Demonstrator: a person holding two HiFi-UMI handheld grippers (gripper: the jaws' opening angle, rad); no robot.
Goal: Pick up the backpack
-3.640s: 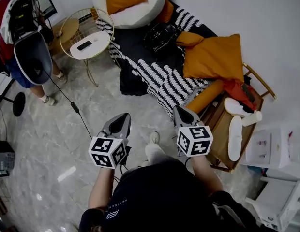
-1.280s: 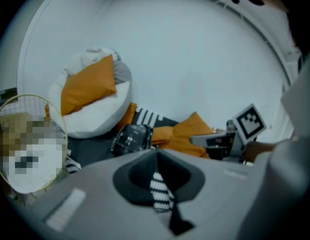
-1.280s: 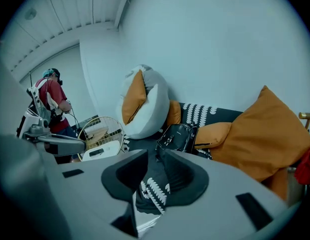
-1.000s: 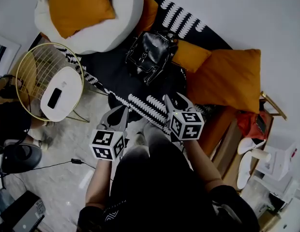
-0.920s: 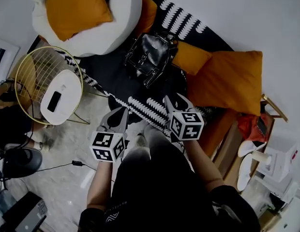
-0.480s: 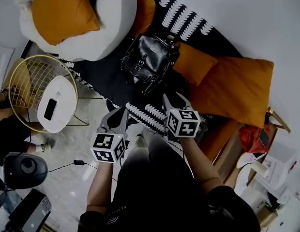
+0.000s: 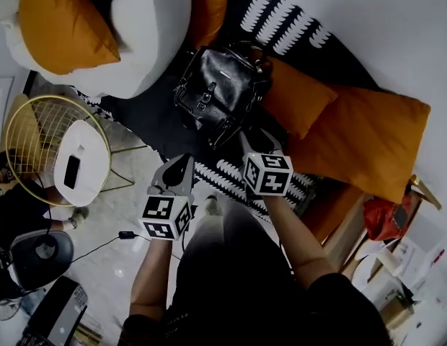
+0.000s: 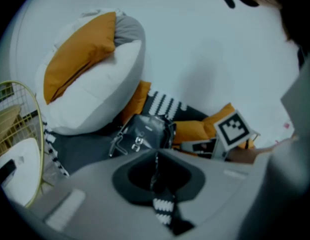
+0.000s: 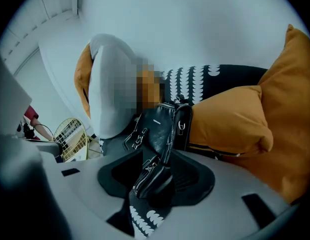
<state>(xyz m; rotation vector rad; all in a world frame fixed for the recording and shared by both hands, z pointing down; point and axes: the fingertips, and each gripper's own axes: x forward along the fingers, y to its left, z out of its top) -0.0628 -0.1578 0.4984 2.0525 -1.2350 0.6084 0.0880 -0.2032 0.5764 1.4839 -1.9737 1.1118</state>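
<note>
**Head view.** The black leather backpack [image 7: 220, 92] lies flat on a black throw with a white scallop pattern [image 7: 281, 20]. A large white cushion [image 7: 148, 38] is on its left and a small orange cushion [image 7: 295, 99] touches its right edge. A larger orange cushion [image 7: 364, 139] lies further right.

The right claw [image 7: 251, 137] points at the backpack's near lower corner, with its tips just beside that corner. The left claw [image 7: 182, 168] is lower and to the left, over the throw's edge where it meets the pale floor [image 7: 130, 244]. It is near the backpack but clear of it.

**Right gripper view.** The jaws of the right claw [image 9: 155, 181] stand apart and have just been opening. The backpack [image 9: 162, 129] fills the gap between them: its small front pocket shows lowest and its buckled straps rise beyond. The pads do not press on it, and the patterned throw shows below the pocket. Whether the pocket lies between the tips or just ahead of them cannot be told.

**Left gripper view.** The jaws of the left claw [image 8: 156, 171] are drawn together to a thin slit, with nothing held. The backpack [image 8: 145, 136] lies ahead and above the tips, well short of contact. The right claw's marker cube [image 8: 232, 129] is to the backpack's right.
</note>
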